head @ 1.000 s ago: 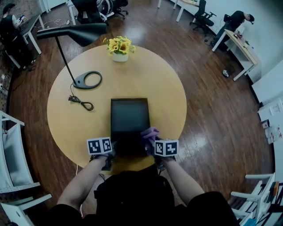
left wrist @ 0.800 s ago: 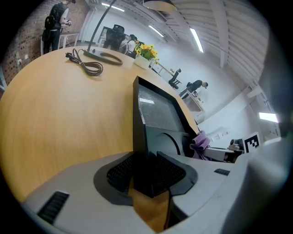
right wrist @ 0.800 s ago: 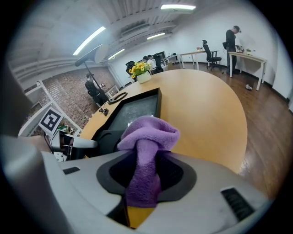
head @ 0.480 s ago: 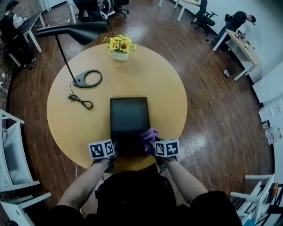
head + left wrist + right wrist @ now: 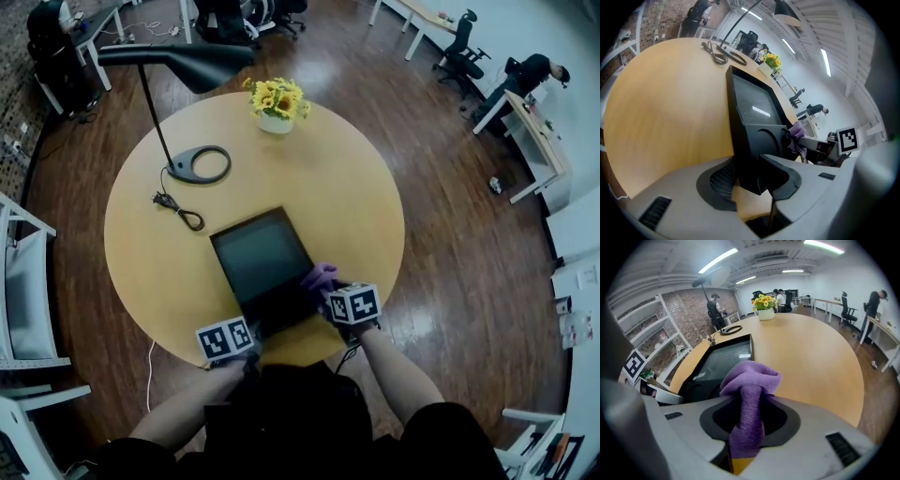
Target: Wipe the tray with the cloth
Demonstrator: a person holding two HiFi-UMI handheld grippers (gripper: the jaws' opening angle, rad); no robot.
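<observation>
1 round table of pale, smooth-grained wood fills the middle of the head view, standing on dark plank flooring. A black desk lamp with a long flat shade rises from a ring-shaped base at the table's far left. The tray, a matte black rectangle with a low raised wall and rounded corners, lies askew on the near half of the table, its near end close to the table's edge.

The 2 grippers are grey moulded plastic, each with a marker cube. The left gripper has the tray's near wall clamped between its ribbed pads; its jaws have just been closing on that wall. The right gripper pinches the cloth, its jaws likewise just closing with the fabric between them.

A bunch of yellow flowers sits in a small white pot at the table's far edge. The cloth is purple and fleecy (bunched into a soft knot above the jaws) and hangs over the tray's near right corner. A thin black cord loops near the lamp's base.
</observation>
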